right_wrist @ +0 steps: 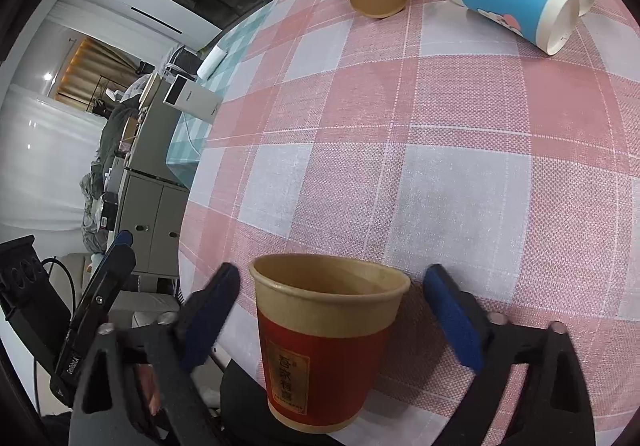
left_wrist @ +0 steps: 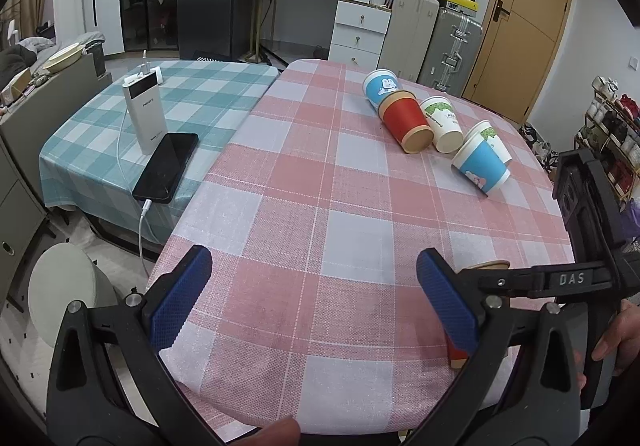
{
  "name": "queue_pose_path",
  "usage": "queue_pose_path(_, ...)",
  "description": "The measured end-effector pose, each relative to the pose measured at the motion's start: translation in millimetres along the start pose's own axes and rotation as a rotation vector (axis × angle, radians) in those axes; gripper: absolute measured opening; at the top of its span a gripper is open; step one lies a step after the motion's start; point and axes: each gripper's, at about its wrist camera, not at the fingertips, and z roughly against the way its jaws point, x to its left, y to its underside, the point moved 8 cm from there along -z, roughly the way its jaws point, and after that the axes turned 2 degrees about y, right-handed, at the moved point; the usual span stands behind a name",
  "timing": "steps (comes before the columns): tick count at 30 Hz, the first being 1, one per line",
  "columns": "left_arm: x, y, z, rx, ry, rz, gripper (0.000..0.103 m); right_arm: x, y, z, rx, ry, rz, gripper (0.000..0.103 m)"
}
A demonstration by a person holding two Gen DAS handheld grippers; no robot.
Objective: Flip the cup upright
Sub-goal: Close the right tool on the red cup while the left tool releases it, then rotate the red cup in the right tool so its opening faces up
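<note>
A red and brown paper cup (right_wrist: 320, 342) stands upright near the front edge of the pink checked table (right_wrist: 440, 173). My right gripper (right_wrist: 332, 310) is open, with a blue pad on each side of the cup and a gap to each. In the left wrist view only the cup's rim (left_wrist: 494, 266) shows behind the right gripper's arm. My left gripper (left_wrist: 316, 294) is open and empty over the front of the table. Several cups lie on their sides at the far right: a red one (left_wrist: 406, 121), a blue one (left_wrist: 482, 165), white ones (left_wrist: 442, 121).
A second table with a teal checked cloth (left_wrist: 180, 93) stands to the left, carrying a white power bank (left_wrist: 144, 109) and a black phone (left_wrist: 166, 165) on a cable. Drawers, suitcases and a wooden door are behind.
</note>
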Motion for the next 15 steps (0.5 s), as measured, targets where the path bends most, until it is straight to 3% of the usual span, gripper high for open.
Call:
queue_pose_path(8, 0, 0, -1, 0.001, 0.0, -0.003, 0.102, -2, 2, 3, -0.007, 0.002, -0.008, 0.069)
queue_pose_path(15, -4, -1, -1, 0.001, 0.004, -0.009, 0.102, -6, -8, 28, -0.102, 0.018, 0.005, 0.069)
